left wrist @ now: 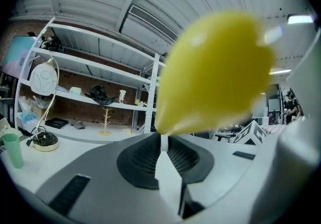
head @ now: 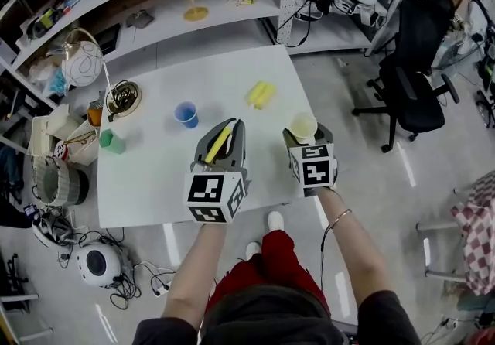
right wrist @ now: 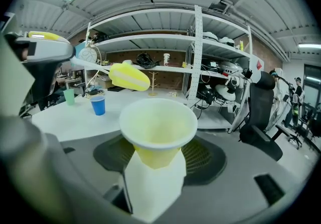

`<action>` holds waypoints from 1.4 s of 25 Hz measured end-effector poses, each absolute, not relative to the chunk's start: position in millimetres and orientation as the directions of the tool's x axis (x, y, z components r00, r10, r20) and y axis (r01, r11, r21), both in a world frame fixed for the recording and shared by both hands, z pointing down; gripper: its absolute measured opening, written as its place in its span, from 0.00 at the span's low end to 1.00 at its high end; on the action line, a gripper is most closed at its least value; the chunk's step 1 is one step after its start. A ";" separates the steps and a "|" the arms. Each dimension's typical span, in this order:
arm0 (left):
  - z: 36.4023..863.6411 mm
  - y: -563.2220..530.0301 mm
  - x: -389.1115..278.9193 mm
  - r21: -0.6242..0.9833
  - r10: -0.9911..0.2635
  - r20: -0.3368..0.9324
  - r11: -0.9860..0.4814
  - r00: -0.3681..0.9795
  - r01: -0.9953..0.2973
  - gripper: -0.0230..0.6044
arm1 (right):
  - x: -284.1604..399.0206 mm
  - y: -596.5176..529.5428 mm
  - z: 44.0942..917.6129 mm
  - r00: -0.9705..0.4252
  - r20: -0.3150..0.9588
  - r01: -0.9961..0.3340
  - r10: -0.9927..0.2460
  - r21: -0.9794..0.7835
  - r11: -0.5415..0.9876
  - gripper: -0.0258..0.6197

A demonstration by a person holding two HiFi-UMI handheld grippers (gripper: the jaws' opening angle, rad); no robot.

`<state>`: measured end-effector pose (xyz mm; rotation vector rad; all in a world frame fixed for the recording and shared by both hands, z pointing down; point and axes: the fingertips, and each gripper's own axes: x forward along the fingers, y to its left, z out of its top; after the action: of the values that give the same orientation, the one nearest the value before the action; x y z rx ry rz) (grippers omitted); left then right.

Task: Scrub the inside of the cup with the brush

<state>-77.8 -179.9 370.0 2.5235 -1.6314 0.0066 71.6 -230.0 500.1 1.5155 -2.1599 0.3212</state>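
Looking down in the head view, the left gripper (head: pixel 226 141) clamps the yellow brush (head: pixel 217 144), long axis running up-frame; right of it, the right gripper (head: pixel 306 141) grips the cup (head: pixel 303 126). Left gripper view: jaws pinch the brush's stem. Right gripper view: cup centred, mouth open; brush head upper left, apart.

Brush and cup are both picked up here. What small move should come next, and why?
Probably shift the left gripper so its brush comes over the mouth of the cup. Each gripper is shut on its item, the cup in the right gripper is open and empty, and the brush head sits off to its side.
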 end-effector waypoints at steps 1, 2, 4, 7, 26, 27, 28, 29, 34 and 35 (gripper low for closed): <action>370.6 -184.8 -76.6 0.116 -0.906 0.081 -0.405 0.415 -0.907 0.11 | 71.2 -235.4 501.8 -0.276 0.509 -0.928 -0.815 0.080 0.364 0.49; 371.1 -189.9 -75.4 0.119 -0.905 0.084 -0.406 0.417 -0.906 0.11 | 70.9 -240.8 503.8 -0.279 0.511 -0.926 -0.813 0.080 0.368 0.49; 372.1 -200.4 -72.7 0.124 -0.904 0.091 -0.407 0.419 -0.905 0.11 | 70.7 -251.5 508.8 -0.287 0.518 -0.922 -0.806 0.077 0.378 0.49; 373.3 -217.8 -68.5 0.137 -0.902 0.099 -0.407 0.421 -0.903 0.11 | 71.0 -268.2 516.6 -0.306 0.529 -0.916 -0.791 0.063 0.396 0.49; 393.9 -309.3 -51.4 0.244 -0.891 0.142 -0.391 0.432 -0.887 0.11 | 66.0 -363.7 549.0 -0.364 0.562 -0.881 -0.743 0.051 0.470 0.49; 395.3 -312.3 -50.6 0.247 -0.891 0.143 -0.390 0.432 -0.887 0.11 | 66.7 -365.6 551.7 -0.364 0.564 -0.882 -0.741 0.047 0.469 0.49; 396.7 -315.1 -49.6 0.249 -0.890 0.144 -0.390 0.432 -0.887 0.11 | 67.3 -367.5 554.5 -0.363 0.565 -0.883 -0.741 0.044 0.467 0.49; 397.9 -318.0 -48.7 0.250 -0.890 0.145 -0.389 0.432 -0.886 0.11 | 68.0 -369.5 556.7 -0.363 0.565 -0.885 -0.741 0.042 0.464 0.49; 401.5 -331.5 -44.5 0.254 -0.889 0.149 -0.389 0.433 -0.886 0.11 | 70.8 -381.9 561.8 -0.361 0.550 -0.886 -0.753 0.049 0.460 0.49; 401.9 -333.6 -44.0 0.253 -0.889 0.151 -0.388 0.433 -0.886 0.11 | 70.3 -382.5 562.1 -0.360 0.552 -0.886 -0.752 0.051 0.461 0.49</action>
<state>-44.0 -333.6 401.9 2.3954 -1.5313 -0.0130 70.3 -382.5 562.1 1.3623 -2.2069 0.3493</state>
